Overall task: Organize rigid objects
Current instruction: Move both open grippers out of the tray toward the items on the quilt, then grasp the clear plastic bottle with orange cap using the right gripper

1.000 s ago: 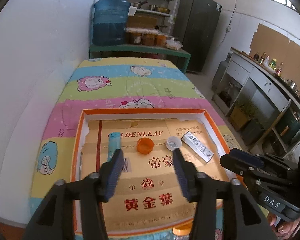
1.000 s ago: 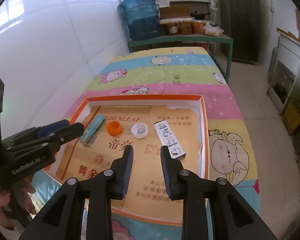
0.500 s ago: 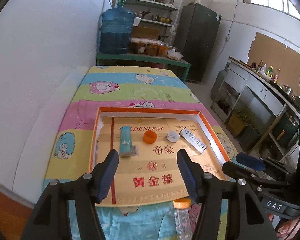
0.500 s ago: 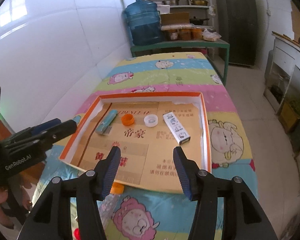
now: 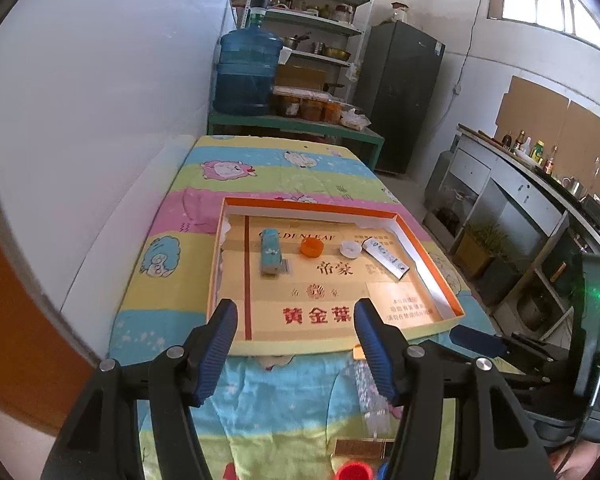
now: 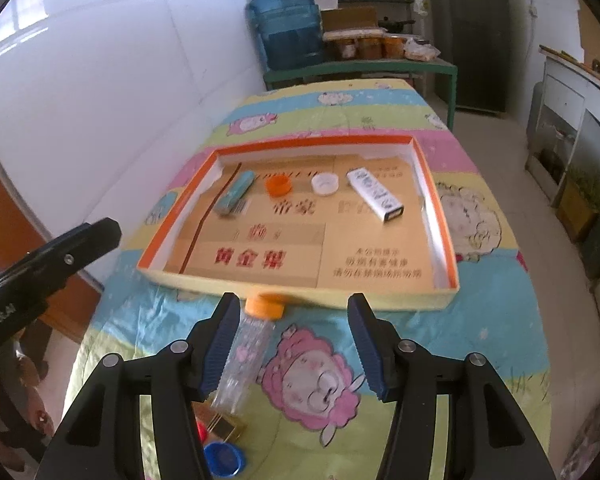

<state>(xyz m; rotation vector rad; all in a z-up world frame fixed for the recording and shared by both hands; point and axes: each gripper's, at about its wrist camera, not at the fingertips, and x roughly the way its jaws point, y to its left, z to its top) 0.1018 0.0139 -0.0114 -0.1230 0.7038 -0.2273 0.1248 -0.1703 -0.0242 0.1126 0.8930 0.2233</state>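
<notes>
An orange-rimmed cardboard tray (image 5: pixel 428 252) (image 6: pixel 436 200) lies on the bed. In it are a teal box (image 5: pixel 270 250) (image 6: pixel 236 194), an orange cap (image 5: pixel 312 247) (image 6: pixel 279 185), a white cap (image 5: pixel 350 249) (image 6: pixel 324 183) and a white box (image 5: pixel 386 258) (image 6: pixel 375 194). A clear bottle with an orange cap (image 6: pixel 246 356) (image 5: pixel 370 396) lies on the blanket in front of the tray. My left gripper (image 5: pixel 296 354) and right gripper (image 6: pixel 294 346) are both open and empty, held above the blanket near the front edge.
A red cap (image 5: pixel 354 472) (image 6: pixel 201 430), a blue cap (image 6: pixel 224 458) and a gold box (image 6: pixel 220 422) (image 5: pixel 360 449) lie at the near edge. A white wall runs along the left. A shelf with a water jug (image 5: pixel 248 74) stands behind the bed.
Both grippers have pulled back and up from over the tray, and their jaws have opened wider. The bottle and caps at the near edge have come into view.
</notes>
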